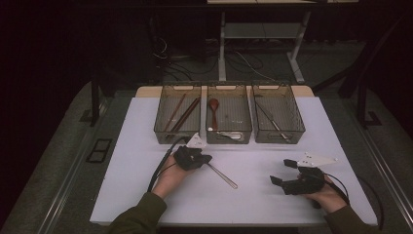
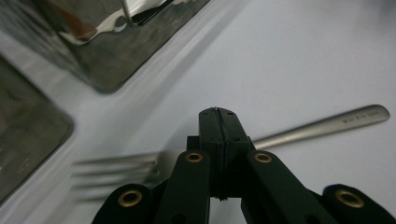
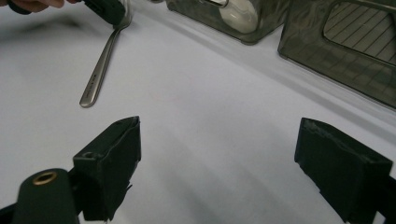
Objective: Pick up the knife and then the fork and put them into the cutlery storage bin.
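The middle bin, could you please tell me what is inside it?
The middle bin holds a dark red spoon and a pale utensil near its front wall; that wall blurs the utensil's kind.

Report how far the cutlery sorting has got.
Done: chopsticks lie in the left bin, a spoon in the middle bin, a knife in the right bin. In hand: the left gripper is shut on the fork. Left: binning that fork. The right gripper waits open.
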Motion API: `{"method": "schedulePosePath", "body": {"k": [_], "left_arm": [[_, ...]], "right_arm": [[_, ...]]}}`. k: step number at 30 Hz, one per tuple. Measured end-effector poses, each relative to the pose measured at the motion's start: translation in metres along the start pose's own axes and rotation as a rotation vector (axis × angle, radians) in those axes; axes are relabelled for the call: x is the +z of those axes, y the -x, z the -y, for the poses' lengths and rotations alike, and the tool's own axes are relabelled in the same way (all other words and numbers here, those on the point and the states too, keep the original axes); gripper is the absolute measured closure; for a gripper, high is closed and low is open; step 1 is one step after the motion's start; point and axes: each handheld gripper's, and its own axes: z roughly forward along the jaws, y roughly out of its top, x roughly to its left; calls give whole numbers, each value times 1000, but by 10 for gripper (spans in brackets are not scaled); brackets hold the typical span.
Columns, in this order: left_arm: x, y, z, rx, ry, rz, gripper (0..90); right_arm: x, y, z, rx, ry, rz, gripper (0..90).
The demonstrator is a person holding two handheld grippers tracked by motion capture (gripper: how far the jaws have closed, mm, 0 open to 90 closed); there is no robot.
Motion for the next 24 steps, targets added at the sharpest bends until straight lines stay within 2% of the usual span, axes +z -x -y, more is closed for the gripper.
{"method": "schedulePosePath", "body": {"k": [3,7,12,13,15,17,19,21,24], "left_arm": [[7,3,-1,19,-34,-21,892],[2,1,0,14,-45,-30,892],[-9,0,6,16,-73,-13,893],[-9,0,9,26,-94,-7,893],[-11,1,11,20,-75,-1,892],[-15,3,8,13,-31,6,892],[-16,3,2,24,-13,-19,892],[-12,0,-1,14,-4,-20,893],[-2,-2,-2,5,-26,-17,892]], "right_arm": [[0,0,0,-5,-3,-2,144],[-1,-1,0,-2,0,-2,144],[-1,0,0,1,2,0,144],[-1,0,0,0,1,1,145],[-1,0,0,0,2,2,144],[-1,-1,0,-1,3,2,145],[-1,-1,0,0,3,2,144],[0,-1,0,1,2,2,144],[0,-1,0,-1,-1,2,145]]}}
